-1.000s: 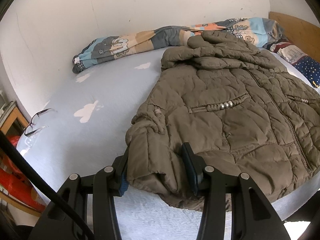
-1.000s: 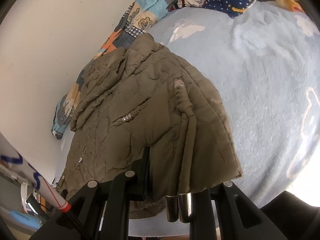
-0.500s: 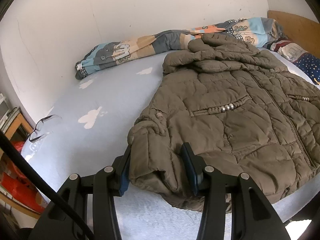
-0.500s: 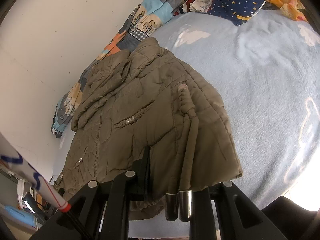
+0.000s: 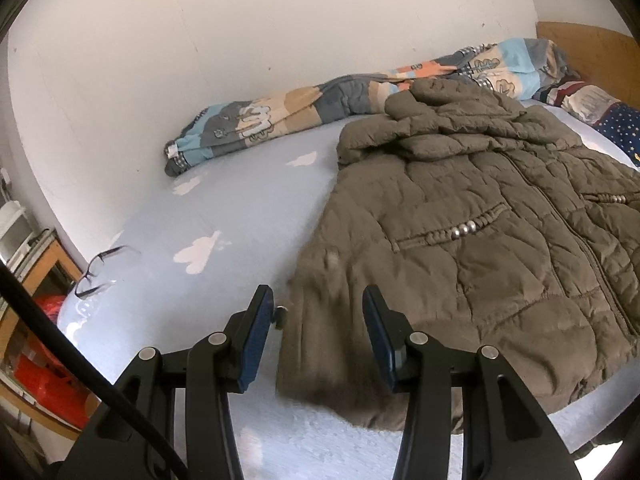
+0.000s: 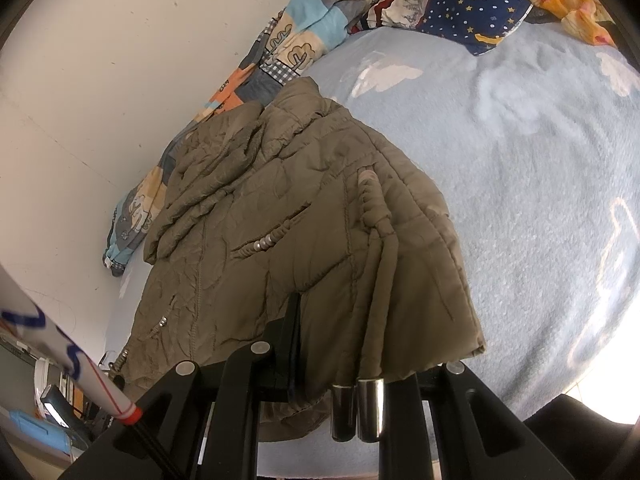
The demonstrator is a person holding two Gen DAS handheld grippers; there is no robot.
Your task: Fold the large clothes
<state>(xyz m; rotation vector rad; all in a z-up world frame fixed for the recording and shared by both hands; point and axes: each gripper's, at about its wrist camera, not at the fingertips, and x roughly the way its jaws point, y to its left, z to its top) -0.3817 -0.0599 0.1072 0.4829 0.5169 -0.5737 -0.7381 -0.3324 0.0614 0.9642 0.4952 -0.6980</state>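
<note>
Jacket (image 5: 460,240), olive quilted, lies front-up on the bed sheet (image 5: 240,220), which is pale blue with white clouds. Zip and both beaded pocket trims face up. Long axis runs from the hem at the near bed edge to the hood at the far side. Hood end points toward the white wall and rests against the rolled patchwork quilt (image 5: 280,120) lying along that wall. Hood is crumpled and bunched.

Left gripper (image 5: 318,332): jaws partly apart. The jacket's near left hem corner sits between the blue pads. A strip of sheet shows between the left pad and the cloth; no squeeze visible at the other pad. Hem corner is blurred in this view.

Right gripper (image 6: 364,360): jaws nearly closed, clamped on the right hem corner. Cloth there is lifted and drapes over the fingers, hiding one of them. Two metal drawstring ends (image 6: 360,412) hang down side by side in front of the gripper.

Other items: eyeglasses (image 5: 100,272) on the sheet near the left bed edge, well apart from the jacket. Star-print pillow (image 6: 472,8) at the head end, beyond the hood. Wooden headboard (image 5: 592,52) behind it.
</note>
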